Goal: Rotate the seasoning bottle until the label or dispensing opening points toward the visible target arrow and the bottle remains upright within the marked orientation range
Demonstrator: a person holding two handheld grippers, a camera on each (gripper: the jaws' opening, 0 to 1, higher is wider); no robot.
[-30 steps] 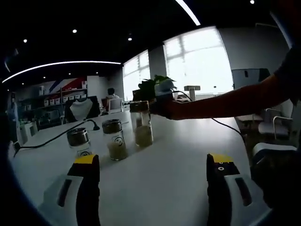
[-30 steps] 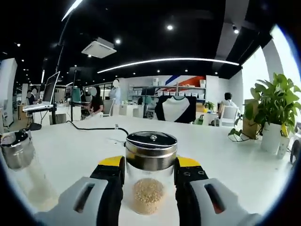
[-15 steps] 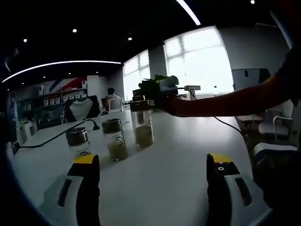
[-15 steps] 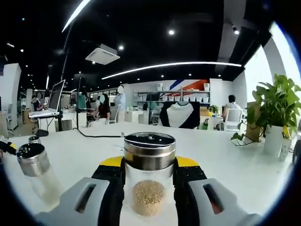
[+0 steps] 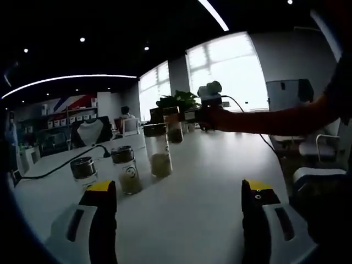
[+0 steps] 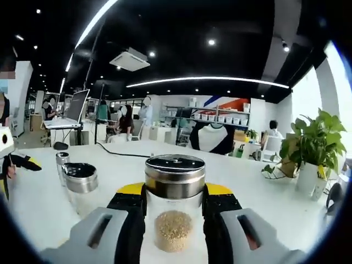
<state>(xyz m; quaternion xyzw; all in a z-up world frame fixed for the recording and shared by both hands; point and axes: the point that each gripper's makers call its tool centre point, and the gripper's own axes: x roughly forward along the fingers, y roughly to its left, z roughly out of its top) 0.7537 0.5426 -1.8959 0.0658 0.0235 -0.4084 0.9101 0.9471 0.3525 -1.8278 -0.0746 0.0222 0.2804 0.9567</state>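
Compared with one second ago, the seasoning bottle (image 6: 175,212) is lifted higher above the white table (image 6: 258,201) and carried away from the row: in the left gripper view it (image 5: 172,124) now hangs in the air behind the others, while earlier it stood at the right end of the row. The right gripper (image 6: 175,204) is clenched on this bottle, both jaws pressing on the glass just below the steel cap, and the bottle is upright with beige grains in its lower part. In the left gripper view the right gripper (image 5: 190,115) comes from the right side at the end of a person's arm (image 5: 269,118). The left gripper (image 5: 179,192) is released, its jaws wide apart with nothing between them, low over the table. Three other shakers are on the table in the left gripper view: a tall bottle (image 5: 157,150), a middle jar (image 5: 126,170) and a short jar (image 5: 84,171), standing near each other in a line. In the right gripper view two of these shakers (image 6: 80,187) are at the left of the held bottle, which hides part of the table behind it. A potted plant (image 6: 309,154) stands at the far right, and a black cable (image 6: 118,152) lies across the table behind. I cannot see any arrow mark or label.
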